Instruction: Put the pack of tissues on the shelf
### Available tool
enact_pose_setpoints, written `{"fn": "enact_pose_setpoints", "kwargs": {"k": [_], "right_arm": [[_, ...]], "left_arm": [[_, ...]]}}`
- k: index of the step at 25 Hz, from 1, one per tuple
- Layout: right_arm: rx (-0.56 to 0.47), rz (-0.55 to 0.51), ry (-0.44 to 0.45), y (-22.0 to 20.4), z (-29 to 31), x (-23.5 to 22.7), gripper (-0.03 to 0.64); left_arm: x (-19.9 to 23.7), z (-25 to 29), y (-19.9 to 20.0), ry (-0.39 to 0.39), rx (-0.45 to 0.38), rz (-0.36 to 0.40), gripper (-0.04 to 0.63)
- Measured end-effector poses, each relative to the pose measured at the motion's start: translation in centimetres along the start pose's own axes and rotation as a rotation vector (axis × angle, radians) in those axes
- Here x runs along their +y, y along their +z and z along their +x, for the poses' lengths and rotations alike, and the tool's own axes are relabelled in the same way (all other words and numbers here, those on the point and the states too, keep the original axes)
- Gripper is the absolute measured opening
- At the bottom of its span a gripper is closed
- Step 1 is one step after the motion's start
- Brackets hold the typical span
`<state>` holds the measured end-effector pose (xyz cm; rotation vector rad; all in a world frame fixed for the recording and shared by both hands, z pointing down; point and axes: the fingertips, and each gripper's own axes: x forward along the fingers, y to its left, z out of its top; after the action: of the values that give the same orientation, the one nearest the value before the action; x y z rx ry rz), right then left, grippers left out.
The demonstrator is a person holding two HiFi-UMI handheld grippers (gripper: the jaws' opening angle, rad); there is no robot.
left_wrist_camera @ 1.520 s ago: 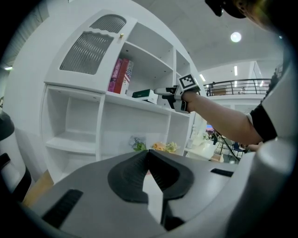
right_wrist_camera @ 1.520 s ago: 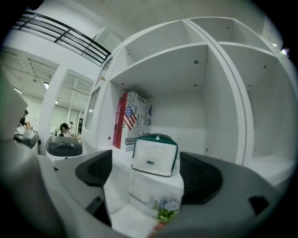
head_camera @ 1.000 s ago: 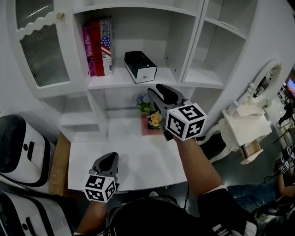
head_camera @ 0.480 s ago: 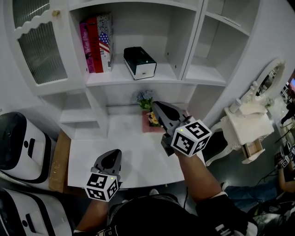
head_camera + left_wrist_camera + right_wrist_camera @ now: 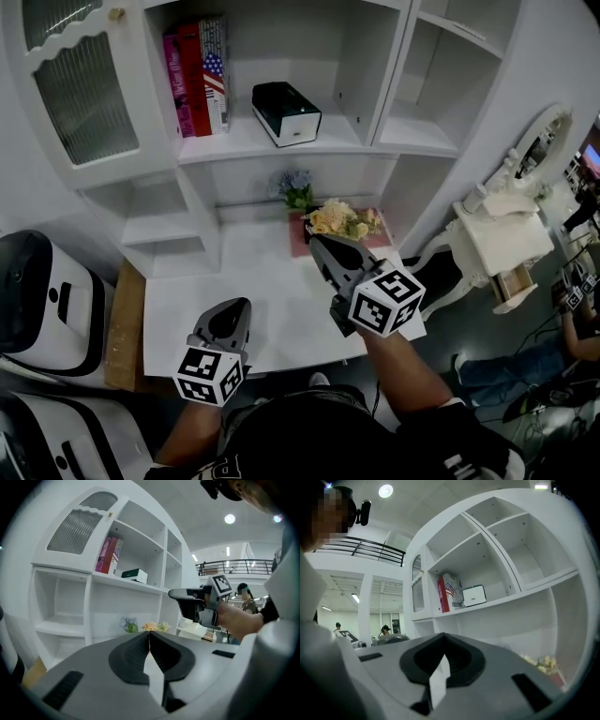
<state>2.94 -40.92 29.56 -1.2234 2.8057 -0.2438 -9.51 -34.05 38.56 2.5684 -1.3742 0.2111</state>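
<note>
The pack of tissues (image 5: 286, 112), a black and white box, lies on the middle shelf (image 5: 253, 148) beside the books. It also shows in the left gripper view (image 5: 135, 575) and the right gripper view (image 5: 474, 595). My right gripper (image 5: 317, 244) hovers over the white desk (image 5: 272, 291), well below and in front of the pack. Its jaws (image 5: 444, 636) are shut with nothing between them. My left gripper (image 5: 241, 304) is low at the desk's front left, also shut (image 5: 149, 633) and empty. The right gripper (image 5: 173, 593) appears from the side in the left gripper view.
Red and flag-patterned books (image 5: 197, 80) stand left of the pack. A flower arrangement (image 5: 339, 220) on a pink mat sits at the back of the desk. A glass cabinet door (image 5: 80, 89) is at the upper left, white machines (image 5: 42, 300) are at left, and a white ornate table (image 5: 506, 239) is at right.
My right gripper has dropped from shelf height down toward the desk and come nearer, its jaws closing empty. The flowers it covered now show. The left gripper has barely moved.
</note>
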Motion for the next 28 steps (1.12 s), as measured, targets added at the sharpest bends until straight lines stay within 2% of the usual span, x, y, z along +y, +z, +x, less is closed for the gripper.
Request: {"fn": "enact_pose_setpoints", "kwargs": {"k": [8,17,22,28], "right_arm": [[-0.004,0.06,-0.019,-3.3,-2.0,3.7,0.008],[0.028,0.075,-0.092,-7.1,-3.8,7.4,0.008],[0.039,0.057,-0.108,-7.7,-5.0,8.5,0.008],[0.041,0.046,-0.086,-8.0,-7.3,9.2,0.008]], "left_arm": [[-0.1,-2.2,-0.7,-0.082,0.003,0.013,0.015],[0.0,-4.3,-2.4,-0.159,0.025,0.011,0.015],[-0.9,-5.0,-2.6,-0.172,0.021,0.01,0.015],[-2.9,-5.8,-2.7,-0.146,0.005,0.007,0.015]]}}
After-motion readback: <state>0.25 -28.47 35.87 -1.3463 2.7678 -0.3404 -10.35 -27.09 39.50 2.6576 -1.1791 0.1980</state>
